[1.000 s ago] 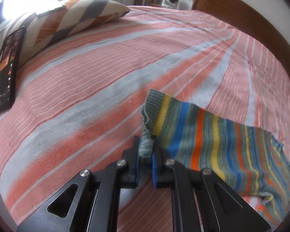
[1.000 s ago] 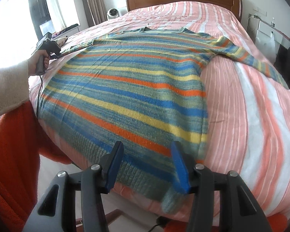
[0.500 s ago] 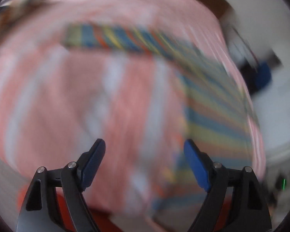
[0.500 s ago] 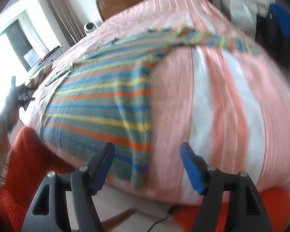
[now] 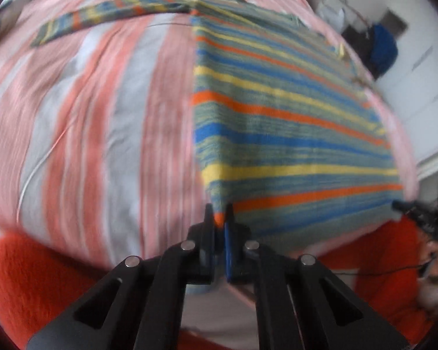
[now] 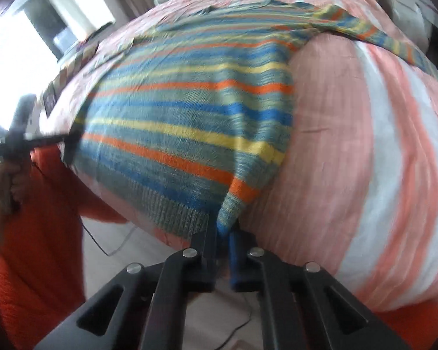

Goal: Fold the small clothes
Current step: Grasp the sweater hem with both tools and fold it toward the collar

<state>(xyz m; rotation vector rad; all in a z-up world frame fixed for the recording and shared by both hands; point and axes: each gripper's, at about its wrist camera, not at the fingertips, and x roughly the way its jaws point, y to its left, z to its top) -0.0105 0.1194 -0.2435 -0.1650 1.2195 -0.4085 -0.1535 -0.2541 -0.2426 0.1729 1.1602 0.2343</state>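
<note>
sweater [image 6: 189,110]: striped knit in blue, yellow, orange and grey-green, spread flat on the bed, hem toward the near edge where both cameras sit. Both views are motion-blurred.
sleeves: one sleeve [image 5: 108,19] runs out to the left in the left wrist view; the other [image 6: 373,33] runs out to the right in the right wrist view, both lying on the bedsheet.
left gripper [image 5: 219,221]: fingers have just snapped together from wide, now pinching the sweater's lower corner on its side; an orange stripe shows between the tips. Points steeply down at the bed edge.
right gripper [image 6: 223,227]: fingers have just closed too, pinching the opposite lower hem corner; the fabric bunches into a small peak above the tips.
cross view: left gripper shows at the left of the right wrist view, held in the person's hand [image 6: 5,180], at the sweater's far hem corner; right gripper shows at the right edge of the left wrist view, dark and blurred.
bed: sheet [image 6: 365,145] in salmon and white stripes, sweater lies near the middle across it.
person: orange knit sleeve [image 6: 29,248] low in both views, below the bed edge.
background: window [image 6: 20,29] bright at top left of the right wrist view; a blue object [image 5: 382,49] beside the bed in the left wrist view, too blurred to identify.
</note>
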